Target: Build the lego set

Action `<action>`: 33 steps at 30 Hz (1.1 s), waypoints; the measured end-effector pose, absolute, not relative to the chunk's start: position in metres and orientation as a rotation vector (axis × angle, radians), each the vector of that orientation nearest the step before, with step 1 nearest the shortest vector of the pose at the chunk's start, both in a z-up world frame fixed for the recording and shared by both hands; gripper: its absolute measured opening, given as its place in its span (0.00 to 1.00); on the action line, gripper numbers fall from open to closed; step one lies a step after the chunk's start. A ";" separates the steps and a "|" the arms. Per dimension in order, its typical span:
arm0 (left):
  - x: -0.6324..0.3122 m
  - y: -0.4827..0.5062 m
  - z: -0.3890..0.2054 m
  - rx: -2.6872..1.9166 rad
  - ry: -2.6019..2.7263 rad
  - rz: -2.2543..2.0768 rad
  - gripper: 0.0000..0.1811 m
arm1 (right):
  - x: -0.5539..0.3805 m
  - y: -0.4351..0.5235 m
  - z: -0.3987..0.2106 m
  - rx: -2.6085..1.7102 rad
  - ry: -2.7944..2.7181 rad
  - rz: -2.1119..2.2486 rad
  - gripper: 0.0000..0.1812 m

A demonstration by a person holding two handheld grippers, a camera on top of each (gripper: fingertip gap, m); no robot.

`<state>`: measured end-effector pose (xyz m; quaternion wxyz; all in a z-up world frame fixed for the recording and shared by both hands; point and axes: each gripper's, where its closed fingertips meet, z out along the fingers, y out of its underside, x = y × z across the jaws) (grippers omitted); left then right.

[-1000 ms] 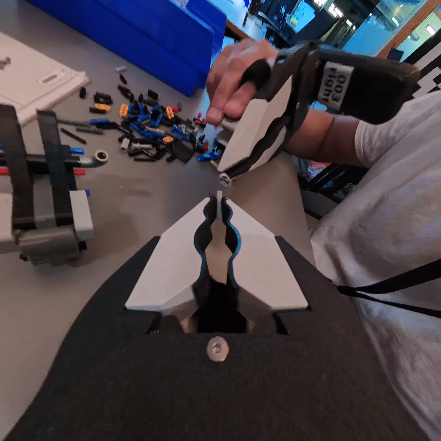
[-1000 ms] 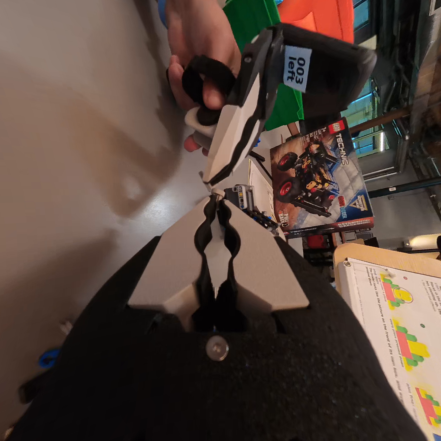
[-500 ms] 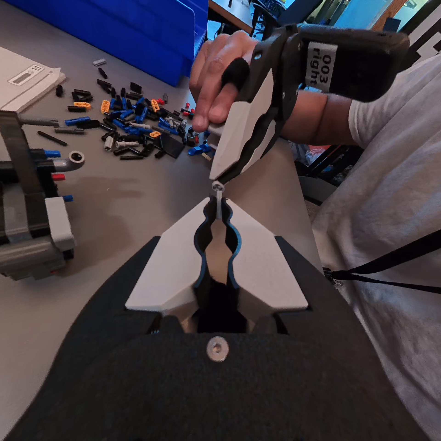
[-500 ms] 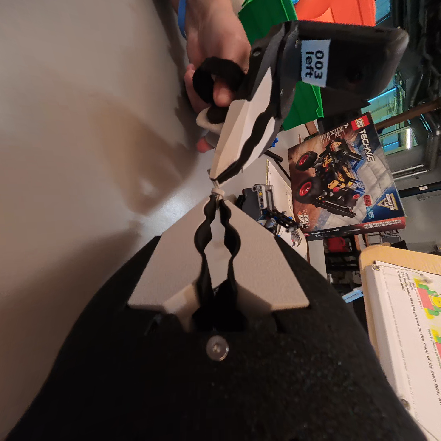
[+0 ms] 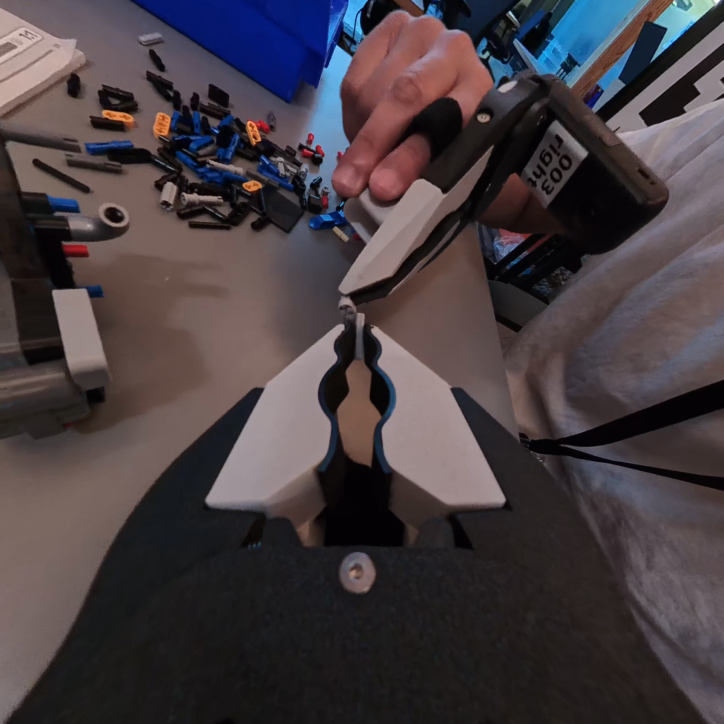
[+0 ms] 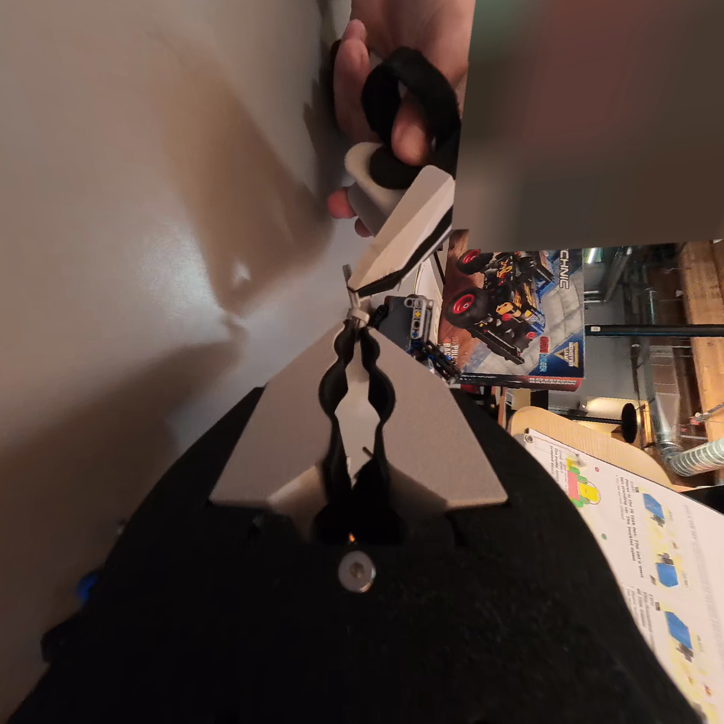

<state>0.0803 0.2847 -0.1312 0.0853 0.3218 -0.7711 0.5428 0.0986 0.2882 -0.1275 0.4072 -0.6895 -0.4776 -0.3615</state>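
My left gripper is shut on a thin light-grey lego piece that stands up between its tips. My right gripper is shut on a small grey pin. The two grippers meet tip to tip above the grey table. In the left wrist view the right gripper comes down from the upper right, and its pin touches the top of the thin piece. In the right wrist view the left gripper comes in from above. The partly built grey and black model stands at the left.
A pile of loose black, blue, orange and red parts lies on the far table before a blue bin. A white booklet lies far left. The set's box and a printed sheet show on the right. My two grippers' fingertips are within a few centimetres of each other.
The right gripper has come down to the left gripper's tips, so the pin now touches the thin grey piece. Both grippers have stayed shut.
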 end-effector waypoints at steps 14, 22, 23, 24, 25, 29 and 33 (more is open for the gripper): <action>0.078 0.286 -0.142 0.981 -2.309 1.522 0.01 | 0.092 0.289 -0.135 -1.735 -1.268 -0.948 0.01; 0.072 0.285 -0.148 0.964 -2.321 1.462 0.01 | 0.088 0.291 -0.138 -1.773 -1.268 -0.954 0.01; 0.072 0.285 -0.149 0.961 -2.325 1.453 0.01 | 0.087 0.291 -0.139 -1.767 -1.284 -0.967 0.01; 0.071 0.285 -0.150 0.961 -2.326 1.446 0.01 | 0.087 0.291 -0.140 -1.759 -1.302 -0.993 0.01; 0.071 0.285 -0.150 0.961 -2.321 1.439 0.01 | 0.087 0.291 -0.140 -1.743 -1.333 -1.024 0.01; 0.068 0.285 -0.154 0.961 -2.304 1.401 0.01 | 0.084 0.291 -0.144 -1.735 -1.369 -1.020 0.01; 0.065 0.284 -0.156 0.955 -2.299 1.367 0.01 | 0.082 0.292 -0.148 -1.711 -1.455 -1.110 0.01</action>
